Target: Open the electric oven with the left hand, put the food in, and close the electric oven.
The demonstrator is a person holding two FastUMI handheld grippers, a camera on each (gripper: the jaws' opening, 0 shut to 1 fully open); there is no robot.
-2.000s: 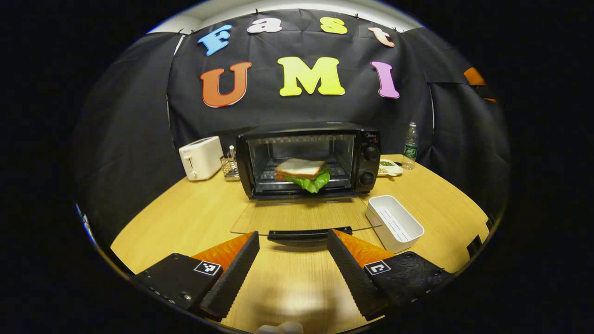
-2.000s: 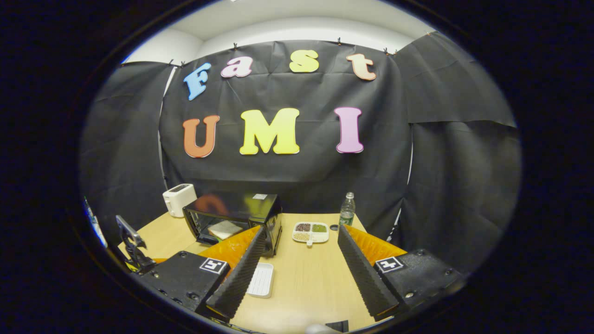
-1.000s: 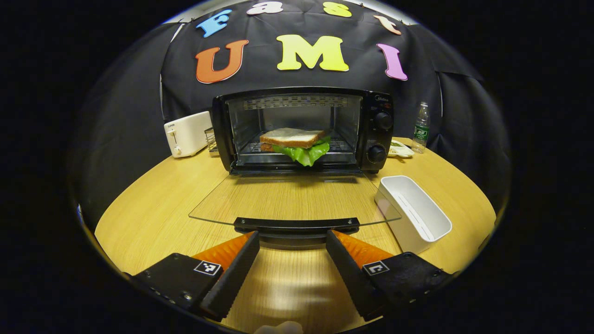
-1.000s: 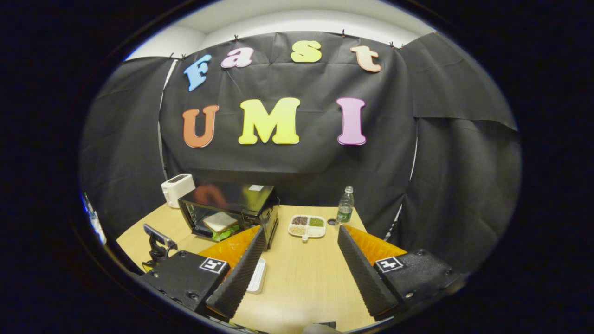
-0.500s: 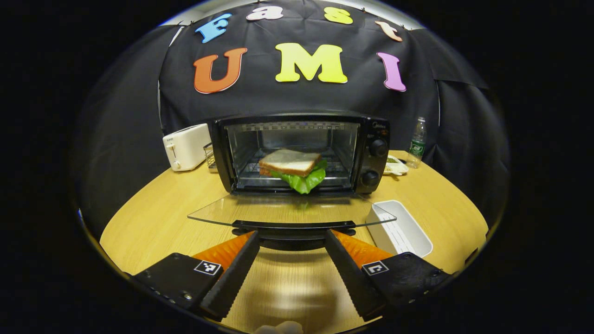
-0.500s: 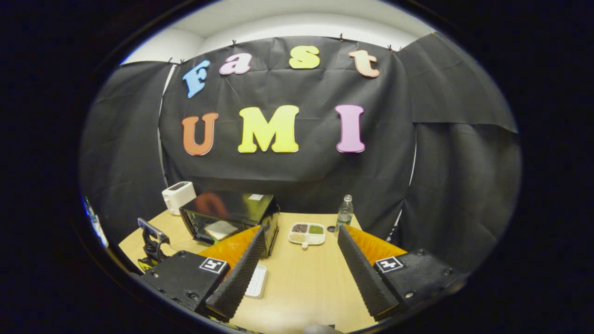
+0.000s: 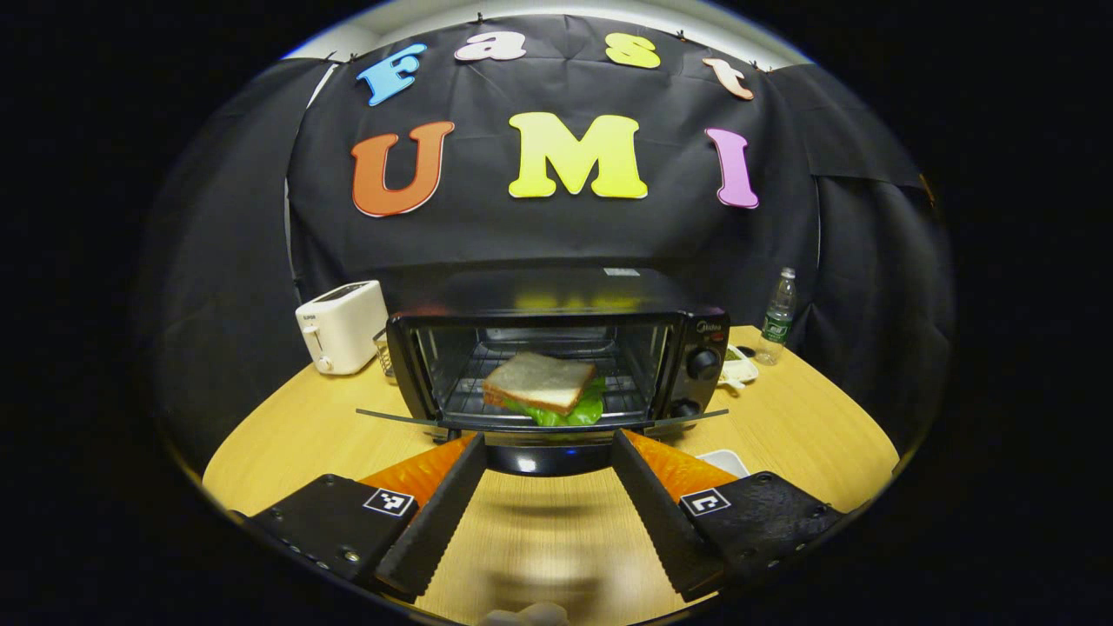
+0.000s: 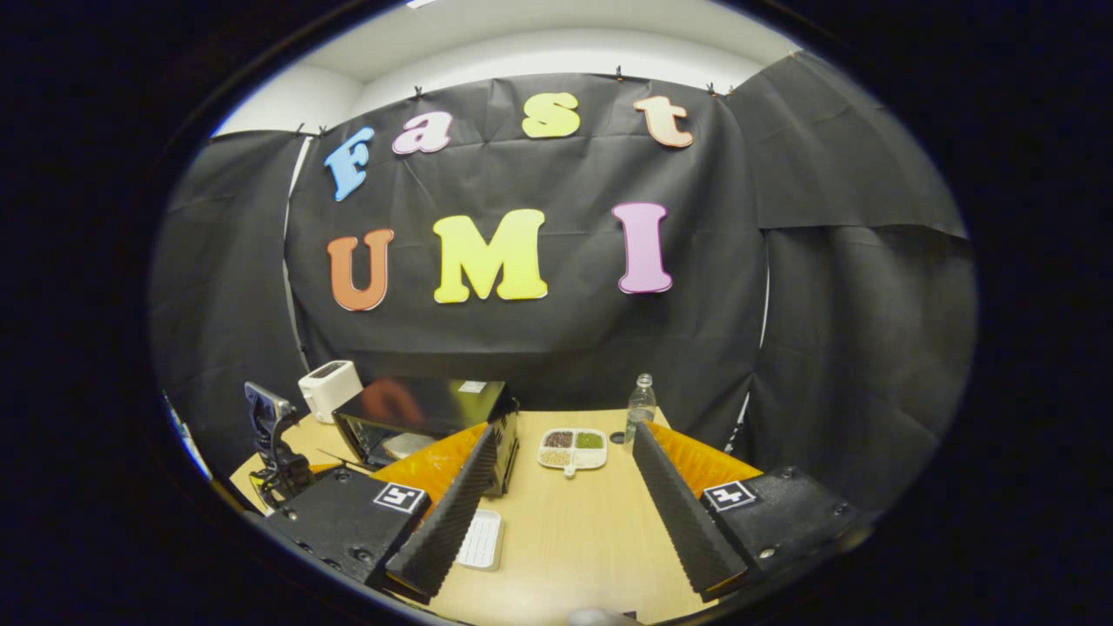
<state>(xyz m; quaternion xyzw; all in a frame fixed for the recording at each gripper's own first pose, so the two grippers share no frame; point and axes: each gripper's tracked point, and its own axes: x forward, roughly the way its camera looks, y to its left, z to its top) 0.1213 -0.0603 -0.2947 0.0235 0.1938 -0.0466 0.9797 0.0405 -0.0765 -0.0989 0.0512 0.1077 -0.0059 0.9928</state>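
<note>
The black electric oven (image 7: 556, 348) stands mid-table with a sandwich (image 7: 539, 382) of white bread and lettuce on its rack. Its glass door (image 7: 391, 417) is partly raised and I see it edge-on as a thin line. The door's dark handle (image 7: 548, 458) lies between the tips of my left gripper (image 7: 548, 439), which is open, its fingers (image 7: 435, 513) standing wide on either side. In the right gripper view the oven (image 8: 435, 417) is at the left, and my right gripper (image 8: 563, 430) hangs open over the table, holding nothing. The left gripper (image 8: 274, 435) shows in front of the oven.
A white toaster (image 7: 341, 326) stands left of the oven. A white tray (image 7: 722, 461) lies at its front right, a divided dish of seeds (image 8: 571, 448) and a water bottle (image 8: 641, 404) behind that. The wooden table (image 7: 287, 443) is round-edged.
The glass door has swung up from lying flat to partly raised. My left gripper has closed in on the handle and risen with it, staying open. The right gripper has barely moved.
</note>
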